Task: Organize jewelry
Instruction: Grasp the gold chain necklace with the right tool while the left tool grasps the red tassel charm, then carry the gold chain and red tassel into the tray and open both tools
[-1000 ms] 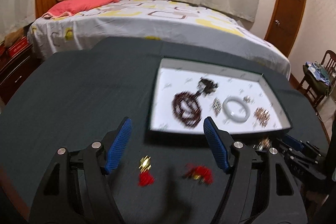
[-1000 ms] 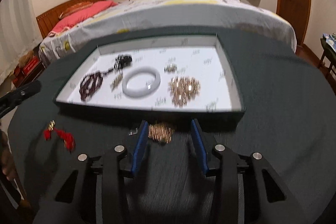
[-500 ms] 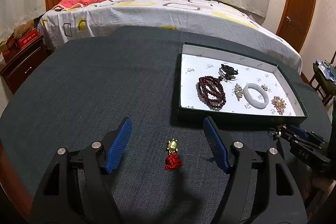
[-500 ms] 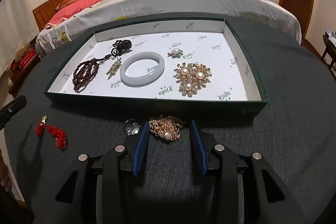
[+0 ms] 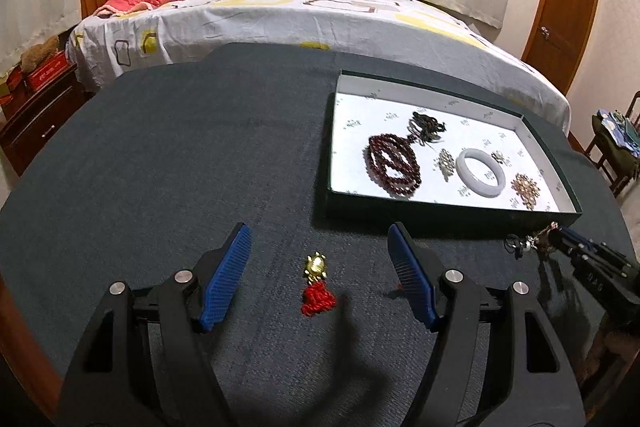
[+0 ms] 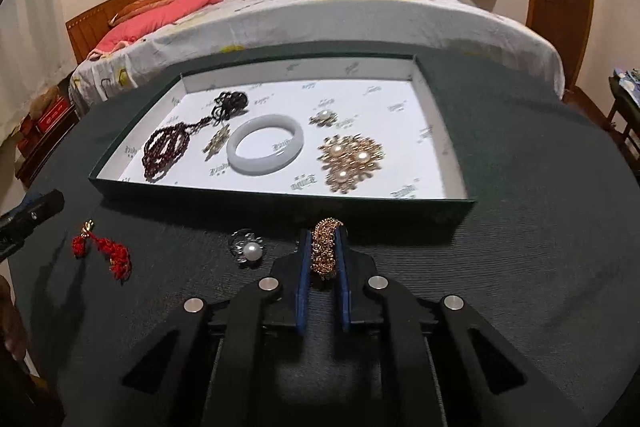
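A gold beaded jewelry piece (image 6: 325,251) stands pinched between the blue pads of my right gripper (image 6: 323,239), which is shut on it just in front of the green tray (image 6: 280,203). In the left wrist view the right gripper (image 5: 560,241) shows at the far right, by the tray's corner. My left gripper (image 5: 319,231) hangs open over the dark tablecloth, and a red tassel charm with a gold top (image 5: 318,287) lies between its fingers, untouched. A silver pearl brooch (image 6: 248,251) lies on the cloth left of the right gripper.
The white-lined tray holds a dark red bead string (image 6: 164,151), a white bangle (image 6: 264,145), a large gold pearl brooch (image 6: 352,159) and smaller pieces. A bed (image 5: 300,15) stands beyond the table's far edge, a door (image 5: 560,7) at right.
The right jaws have closed on the gold beaded piece that lay between them. The left gripper has shifted a little, so the red charm now lies centred between its fingers.
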### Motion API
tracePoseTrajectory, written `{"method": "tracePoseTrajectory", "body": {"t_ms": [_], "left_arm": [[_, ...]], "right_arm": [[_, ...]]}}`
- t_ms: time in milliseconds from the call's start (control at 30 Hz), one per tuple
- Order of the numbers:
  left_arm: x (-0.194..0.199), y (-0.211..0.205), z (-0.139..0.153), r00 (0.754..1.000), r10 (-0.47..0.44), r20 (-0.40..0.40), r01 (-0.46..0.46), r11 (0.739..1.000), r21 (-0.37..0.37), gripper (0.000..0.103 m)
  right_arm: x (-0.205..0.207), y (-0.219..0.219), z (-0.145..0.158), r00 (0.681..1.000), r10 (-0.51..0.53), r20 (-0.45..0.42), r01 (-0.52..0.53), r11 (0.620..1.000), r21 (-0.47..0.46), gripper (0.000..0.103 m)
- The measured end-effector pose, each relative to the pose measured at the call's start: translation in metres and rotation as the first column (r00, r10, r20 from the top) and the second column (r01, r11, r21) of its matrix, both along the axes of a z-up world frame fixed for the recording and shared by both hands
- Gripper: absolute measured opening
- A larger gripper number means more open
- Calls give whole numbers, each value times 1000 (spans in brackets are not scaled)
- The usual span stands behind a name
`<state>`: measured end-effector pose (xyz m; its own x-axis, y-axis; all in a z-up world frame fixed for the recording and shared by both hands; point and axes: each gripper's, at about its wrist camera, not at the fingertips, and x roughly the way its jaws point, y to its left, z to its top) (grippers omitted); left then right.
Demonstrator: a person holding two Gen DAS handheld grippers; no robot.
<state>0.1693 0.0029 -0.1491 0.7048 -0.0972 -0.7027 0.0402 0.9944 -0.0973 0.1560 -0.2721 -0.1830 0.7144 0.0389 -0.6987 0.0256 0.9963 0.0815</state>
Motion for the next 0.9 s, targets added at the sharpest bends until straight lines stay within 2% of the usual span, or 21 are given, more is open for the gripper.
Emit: {"method": "tracePoseTrajectory", "body": {"t_ms": [200, 400, 600, 633, 700, 800, 900], "left_arm": [[-4, -2, -5, 1000, -16, -4, 16, 1000, 8, 69], [0, -2, -19, 998, -28, -54, 29, 999, 28, 48], [-1, 1, -30, 995, -33, -92, 35, 999, 18, 47], [0, 1, -31, 994, -38, -98, 39, 999, 12, 44], [0, 0, -37, 992, -52, -118, 53, 999, 4, 29], [-1, -2, -40, 991, -62, -118, 64, 998, 13, 20], [-2, -1, -40, 991, -62, -116, 63, 998, 3, 15]], "right_arm": [[-11, -15, 6, 999, -30, 15, 30, 999, 10, 12], [-13, -17, 6, 999, -30, 14, 29, 999, 33, 12], [-13, -15, 5, 1000, -19, 11, 19, 999, 48, 12], [-14, -15, 5, 1000, -19, 10, 19, 999, 49, 12], [-14, -16, 5, 1000, -20, 11, 20, 998, 52, 12], [-16, -16, 5, 1000, -22, 12, 21, 998, 57, 12], [-17, -16, 6, 1000, -22, 16, 21, 998, 62, 12]]}}
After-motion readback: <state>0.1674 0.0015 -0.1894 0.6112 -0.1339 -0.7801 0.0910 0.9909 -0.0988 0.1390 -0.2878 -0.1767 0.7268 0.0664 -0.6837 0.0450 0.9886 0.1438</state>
